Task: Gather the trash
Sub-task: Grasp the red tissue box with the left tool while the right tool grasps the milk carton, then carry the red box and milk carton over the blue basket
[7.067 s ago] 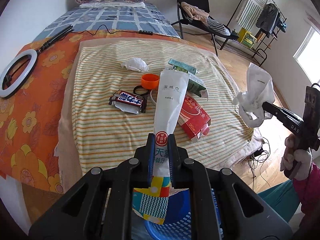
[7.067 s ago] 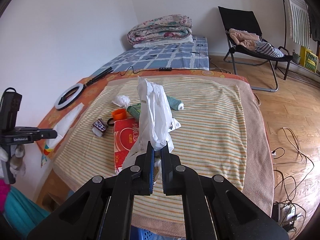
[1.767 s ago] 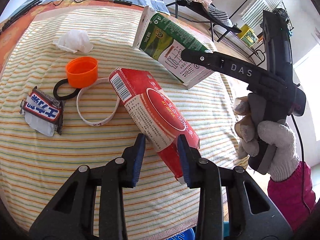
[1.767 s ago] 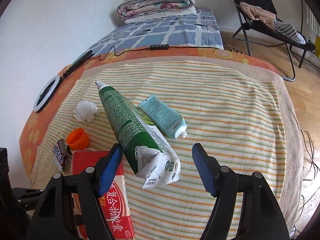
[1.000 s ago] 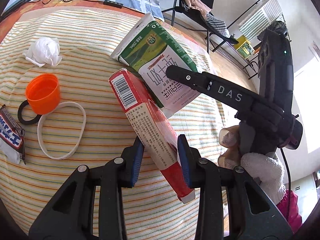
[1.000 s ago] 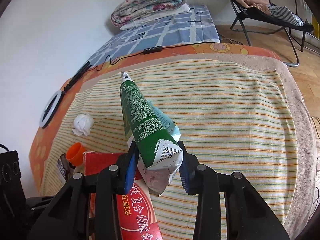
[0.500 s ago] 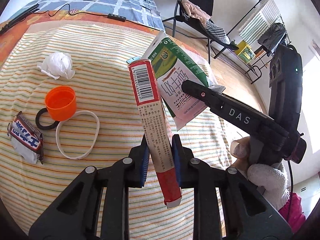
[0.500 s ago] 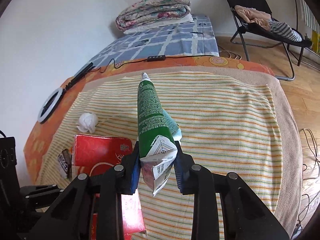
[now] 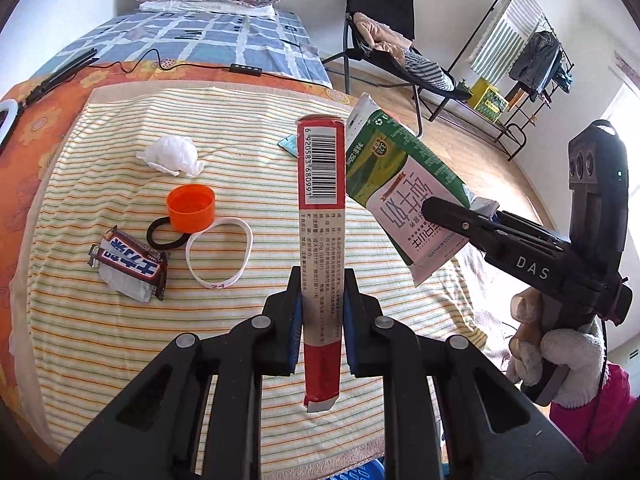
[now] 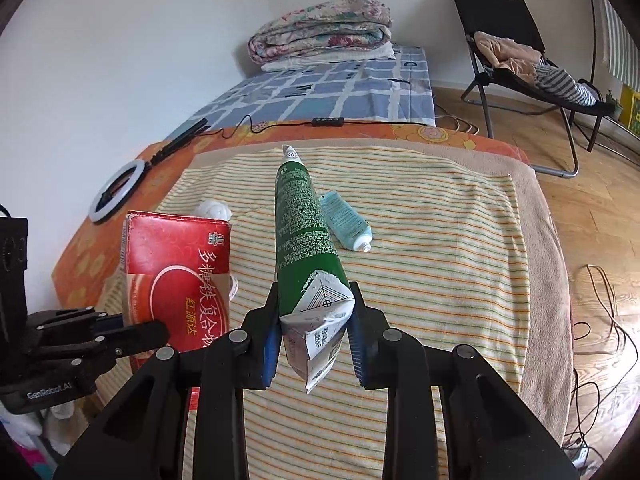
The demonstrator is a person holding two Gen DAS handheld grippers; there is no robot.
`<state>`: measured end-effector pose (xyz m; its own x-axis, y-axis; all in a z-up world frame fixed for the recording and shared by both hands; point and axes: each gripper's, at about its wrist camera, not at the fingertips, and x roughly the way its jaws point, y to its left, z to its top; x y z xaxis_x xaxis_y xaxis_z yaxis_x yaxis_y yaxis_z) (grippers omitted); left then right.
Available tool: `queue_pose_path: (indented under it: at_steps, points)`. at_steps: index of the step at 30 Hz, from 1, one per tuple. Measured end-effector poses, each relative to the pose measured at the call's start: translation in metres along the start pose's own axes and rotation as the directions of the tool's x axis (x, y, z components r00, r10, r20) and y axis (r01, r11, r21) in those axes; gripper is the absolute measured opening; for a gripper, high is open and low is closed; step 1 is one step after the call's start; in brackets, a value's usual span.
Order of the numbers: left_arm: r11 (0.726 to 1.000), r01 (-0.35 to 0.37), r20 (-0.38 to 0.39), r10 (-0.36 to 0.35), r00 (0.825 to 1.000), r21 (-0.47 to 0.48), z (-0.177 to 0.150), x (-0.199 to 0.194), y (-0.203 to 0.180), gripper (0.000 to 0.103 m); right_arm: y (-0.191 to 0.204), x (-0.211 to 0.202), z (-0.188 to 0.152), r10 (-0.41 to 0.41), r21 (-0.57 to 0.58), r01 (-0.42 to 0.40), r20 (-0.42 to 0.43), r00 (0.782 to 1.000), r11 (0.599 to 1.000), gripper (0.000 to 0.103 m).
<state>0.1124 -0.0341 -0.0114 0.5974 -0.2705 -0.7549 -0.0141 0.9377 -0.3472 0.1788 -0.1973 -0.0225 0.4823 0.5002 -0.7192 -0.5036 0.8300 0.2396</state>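
A flat red box [image 9: 322,184] stands edge-on between the pads of my left gripper [image 9: 322,280]; the jaws are closing and the pads press its sides. It hangs above the striped towel [image 9: 100,340]. My right gripper [image 10: 314,296] is shut on the crumpled end of a green drink carton [image 10: 300,220], also lifted. In the left wrist view that carton [image 9: 396,184] hangs just right of the box. On the towel lie a crumpled tissue [image 9: 172,156], an orange cap [image 9: 191,206], a candy wrapper [image 9: 130,264], a white band [image 9: 219,252] and a teal tube [image 10: 346,224].
A blue basket rim [image 9: 368,472] shows below the bed's near edge. A ring light [image 10: 116,190] and a cable lie at the far left. A folded quilt [image 10: 320,24] sits at the head. A folding chair [image 10: 520,52] and floor cables [image 10: 600,312] are to the right.
Both grippers have risen and pulled back from the towel with their items. The red box has swung from slanted to edge-on upright, and the left jaws have narrowed on it.
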Motion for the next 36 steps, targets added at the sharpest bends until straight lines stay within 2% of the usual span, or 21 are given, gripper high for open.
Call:
queue_pose_path:
  at_steps: [8, 13, 21, 36]
  points:
    - [0.998, -0.03, 0.018, 0.029, 0.999, 0.056, -0.03, -0.044, 0.002, 0.016, 0.027, -0.037, -0.027, 0.004, -0.036, -0.005, -0.006, 1.0, 0.999, 0.027]
    - [0.999, -0.018, 0.003, 0.018, 1.0, 0.045, -0.059, -0.068, 0.008, 0.016, 0.049, -0.058, -0.049, -0.001, -0.074, 0.0, -0.005, 1.0, 0.997, 0.027]
    - [0.997, -0.034, 0.003, 0.034, 0.999, 0.075, -0.101, -0.1, 0.009, 0.016, 0.084, -0.085, -0.09, 0.022, -0.123, -0.023, -0.01, 1.0, 0.992, 0.027]
    - [0.998, -0.035, -0.096, 0.041, 0.995, 0.061, -0.189, -0.124, 0.021, 0.016, 0.121, -0.118, -0.171, 0.09, -0.146, -0.099, -0.072, 0.993, 0.984, 0.027]
